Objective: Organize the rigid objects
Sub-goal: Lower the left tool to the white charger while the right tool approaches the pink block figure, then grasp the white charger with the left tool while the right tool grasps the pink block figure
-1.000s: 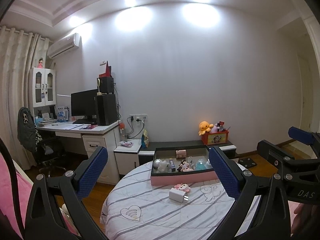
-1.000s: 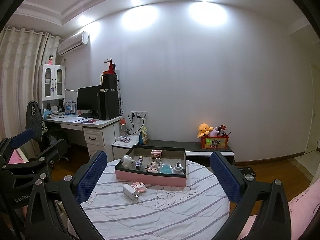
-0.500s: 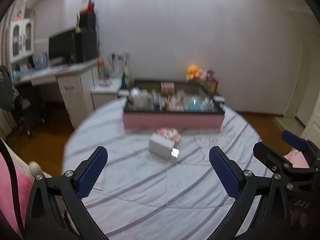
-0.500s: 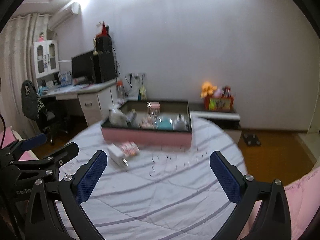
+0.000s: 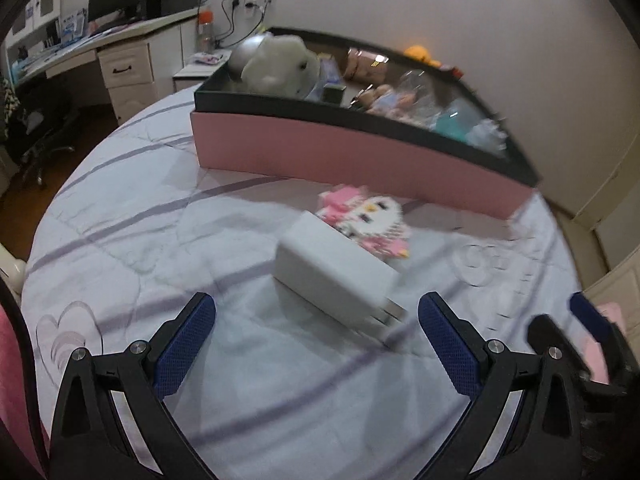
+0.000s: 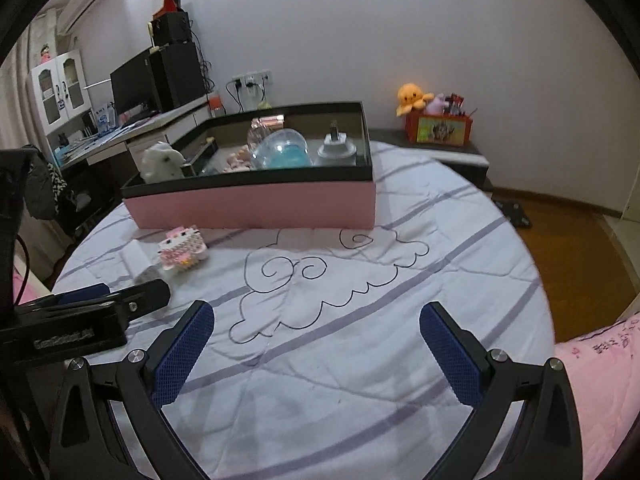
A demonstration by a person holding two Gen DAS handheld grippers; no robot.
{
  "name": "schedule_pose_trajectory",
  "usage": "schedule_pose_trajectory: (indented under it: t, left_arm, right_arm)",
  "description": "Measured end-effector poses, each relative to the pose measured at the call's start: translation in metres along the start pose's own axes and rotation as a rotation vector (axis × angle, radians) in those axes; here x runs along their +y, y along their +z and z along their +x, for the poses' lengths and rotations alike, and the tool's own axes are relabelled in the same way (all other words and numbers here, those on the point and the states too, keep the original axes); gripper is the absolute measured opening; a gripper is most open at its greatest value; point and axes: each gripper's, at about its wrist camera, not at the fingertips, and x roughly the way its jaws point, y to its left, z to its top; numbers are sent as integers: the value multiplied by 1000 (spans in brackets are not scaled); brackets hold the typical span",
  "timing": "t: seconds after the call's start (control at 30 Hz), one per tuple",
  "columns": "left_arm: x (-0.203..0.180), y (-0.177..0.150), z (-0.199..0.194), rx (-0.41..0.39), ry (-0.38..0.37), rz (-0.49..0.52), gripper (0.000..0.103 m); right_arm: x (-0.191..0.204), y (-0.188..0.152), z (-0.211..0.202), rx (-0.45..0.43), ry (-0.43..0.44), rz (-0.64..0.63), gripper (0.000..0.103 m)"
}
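A white charger block (image 5: 332,276) lies on the round quilted table, prongs toward me, with a pink-and-white block toy (image 5: 368,220) touching its far side. My left gripper (image 5: 316,328) is open and empty, just short of the charger. A pink box with a black rim (image 5: 340,152) holds a white plush, a silver ball and several small items. In the right wrist view the box (image 6: 256,204), the toy (image 6: 182,252) and the charger (image 6: 138,262) lie to the left; my right gripper (image 6: 316,336) is open and empty over bare quilt.
A desk with monitor and speakers (image 6: 160,80) stands at the back left, with a chair (image 5: 36,132) beside it. A low bench carries an orange plush and a red box (image 6: 438,126). The left gripper's body (image 6: 80,320) shows at the left in the right wrist view.
Both grippers have tilted down and moved in toward the table. The left one has closed in on the charger and toy; both stay open.
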Motion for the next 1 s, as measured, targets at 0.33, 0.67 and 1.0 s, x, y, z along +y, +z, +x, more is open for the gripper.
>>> schedule_pose_trajectory:
  t: [0.33,0.67,1.0]
  left_arm:
    - [-2,-5,-5,-56,-16,168,66]
    - [50,-8,-33,-104,21,153,43]
    - [80,0,-15,-73,-23,105,49]
  right_arm:
    - [10,9,14,37,-9,-16,103]
    - [69,22,44,106,46,-104,103]
    - [112,37,101,208,46,-176,103]
